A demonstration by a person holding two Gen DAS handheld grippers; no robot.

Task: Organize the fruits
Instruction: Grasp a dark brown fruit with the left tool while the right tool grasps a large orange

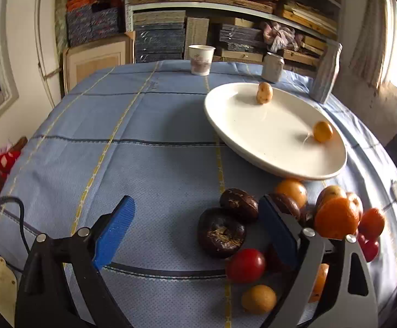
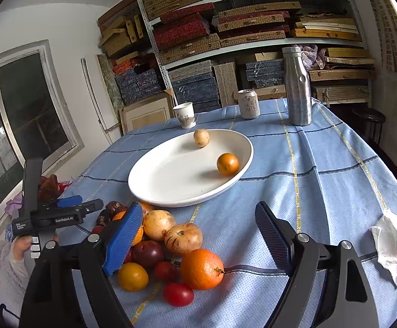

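White plate point(image 2: 154, 186): two fruits | left gripper point(image 1: 195, 227) apart | right gripper point(image 2: 198, 235) apart

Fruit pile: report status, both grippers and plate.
Left gripper open, empty; right gripper open, empty. Two fruits on white plate; fruit pile waits on cloth beside it. Nothing blocking.

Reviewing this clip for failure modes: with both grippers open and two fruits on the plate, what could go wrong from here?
1. The two round fruits on the smooth white plate may roll when more are added.
2. The pile is packed tight; the open right gripper could knock neighbours, such as the cherry tomato, across the cloth.
3. The left gripper works beside the same pile, so the two could collide.
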